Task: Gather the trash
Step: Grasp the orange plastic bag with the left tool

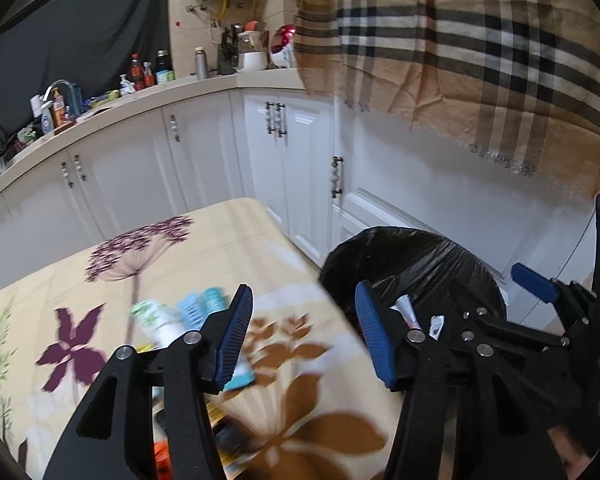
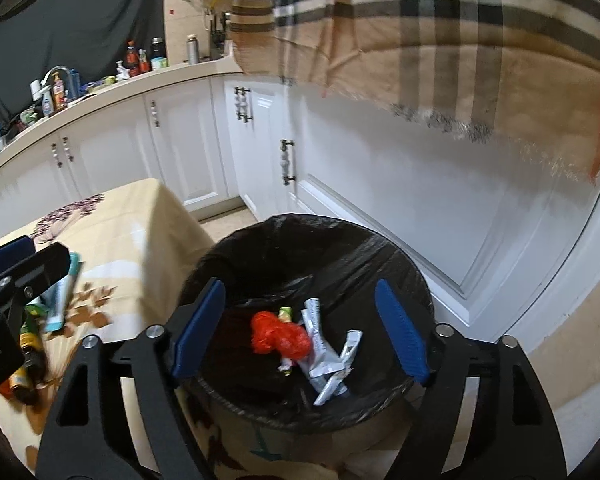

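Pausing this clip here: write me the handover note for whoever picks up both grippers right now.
Left gripper: open, empty, over the table's right edge beside the bin.
Right gripper: open, empty, above the trash bin, which stands beside the table.
Done: in the black liner lie a red crumpled wrapper, white wrappers and a small green-topped piece.
Left: on the floral tablecloth, a white tube with a teal cap, a green-printed white bottle, a light blue ribbed item, and a dark bottle. Others near the left gripper are blurred.
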